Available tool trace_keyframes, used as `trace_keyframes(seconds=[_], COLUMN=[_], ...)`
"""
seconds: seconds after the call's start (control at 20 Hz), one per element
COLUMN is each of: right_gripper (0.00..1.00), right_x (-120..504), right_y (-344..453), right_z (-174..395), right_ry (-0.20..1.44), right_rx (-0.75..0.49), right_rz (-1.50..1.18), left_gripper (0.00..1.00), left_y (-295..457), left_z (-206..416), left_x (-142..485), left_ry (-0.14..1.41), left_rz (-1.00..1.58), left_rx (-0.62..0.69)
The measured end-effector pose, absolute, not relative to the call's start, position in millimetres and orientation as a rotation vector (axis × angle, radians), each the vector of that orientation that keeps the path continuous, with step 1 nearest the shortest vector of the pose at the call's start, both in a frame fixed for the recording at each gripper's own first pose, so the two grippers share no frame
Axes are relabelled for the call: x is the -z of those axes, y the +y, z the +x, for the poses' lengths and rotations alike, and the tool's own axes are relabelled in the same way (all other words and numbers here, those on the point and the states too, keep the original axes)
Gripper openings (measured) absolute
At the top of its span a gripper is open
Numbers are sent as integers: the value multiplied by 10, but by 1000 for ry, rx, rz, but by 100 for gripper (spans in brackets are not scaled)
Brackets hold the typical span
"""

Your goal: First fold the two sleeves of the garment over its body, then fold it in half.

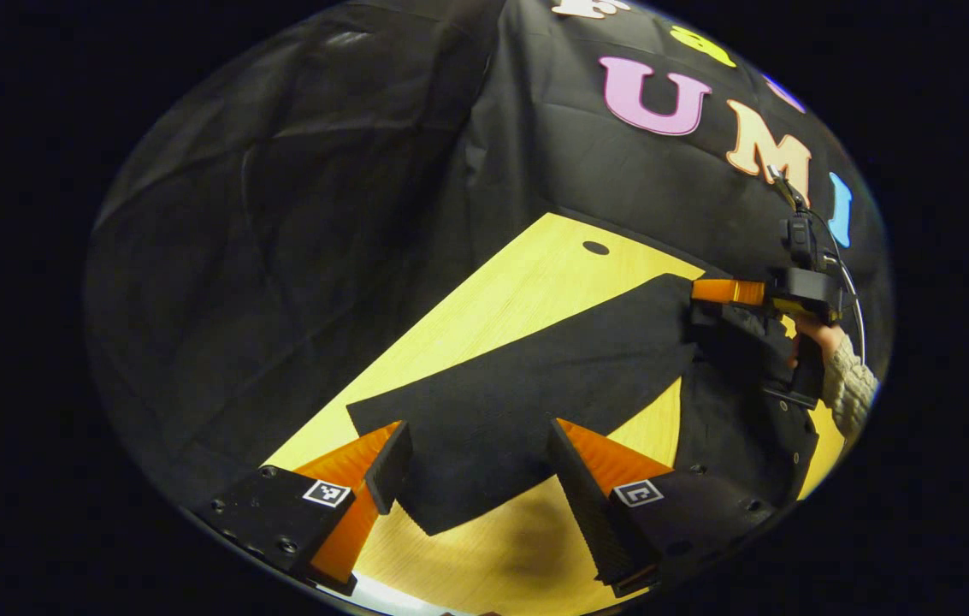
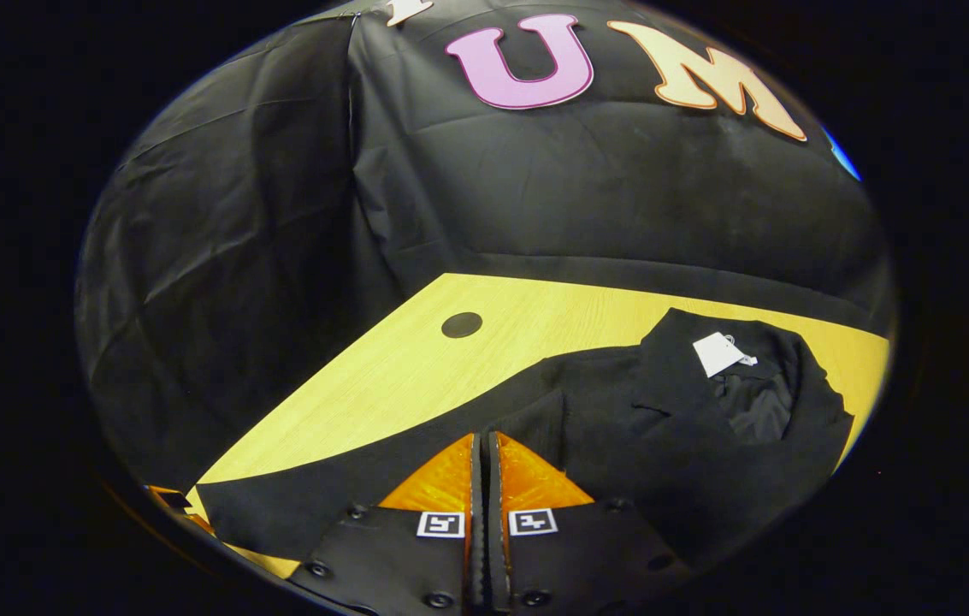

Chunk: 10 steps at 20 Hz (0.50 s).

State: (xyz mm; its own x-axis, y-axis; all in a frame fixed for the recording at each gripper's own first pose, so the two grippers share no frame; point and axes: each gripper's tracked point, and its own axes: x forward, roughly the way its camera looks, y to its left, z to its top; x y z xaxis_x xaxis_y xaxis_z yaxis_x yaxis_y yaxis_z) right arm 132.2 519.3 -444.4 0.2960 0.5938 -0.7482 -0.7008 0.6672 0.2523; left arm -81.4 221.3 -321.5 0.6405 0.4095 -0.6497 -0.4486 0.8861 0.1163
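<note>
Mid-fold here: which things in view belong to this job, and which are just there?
Job:
- black garment
- its outstretched sleeve
- left tongs, open
- right tongs, shut

Just there:
- wooden table
- hole in the table
- white tag at the collar

Pale wood-grain bench [image 2: 535, 329], with a small dark round hole [image 2: 461, 324] near its far left corner. Spread flat on top: a black garment [image 2: 664, 419], one sleeve [image 1: 493, 402] stretched straight out across the wood toward the near left edge. Collar open toward the far right, with a white tag [image 2: 717, 352] inside. Bare wood beyond the sleeve and along the near edge.
</note>
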Motion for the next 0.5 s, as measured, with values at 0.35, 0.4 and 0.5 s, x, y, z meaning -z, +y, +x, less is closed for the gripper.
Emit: trace_keyframes(seconds=[0.35,0.4,0.5], right_gripper=[58,70,92], right_x=[4122,4073,4147], right_y=[5122,5122,5126], right_z=[1675,1761,1826], right_ry=[890,885,876], right_rx=[-900,-890,-871], right_rz=[-113,-127,-169], left_gripper=[96,96,96], left_y=[2341,2338,2330], left_z=[-970,-973,-977], left_x=[3388,3392,3428], left_ry=[747,754,771], left_rz=[-64,-52,-29], left_rx=[-561,-556,-545])
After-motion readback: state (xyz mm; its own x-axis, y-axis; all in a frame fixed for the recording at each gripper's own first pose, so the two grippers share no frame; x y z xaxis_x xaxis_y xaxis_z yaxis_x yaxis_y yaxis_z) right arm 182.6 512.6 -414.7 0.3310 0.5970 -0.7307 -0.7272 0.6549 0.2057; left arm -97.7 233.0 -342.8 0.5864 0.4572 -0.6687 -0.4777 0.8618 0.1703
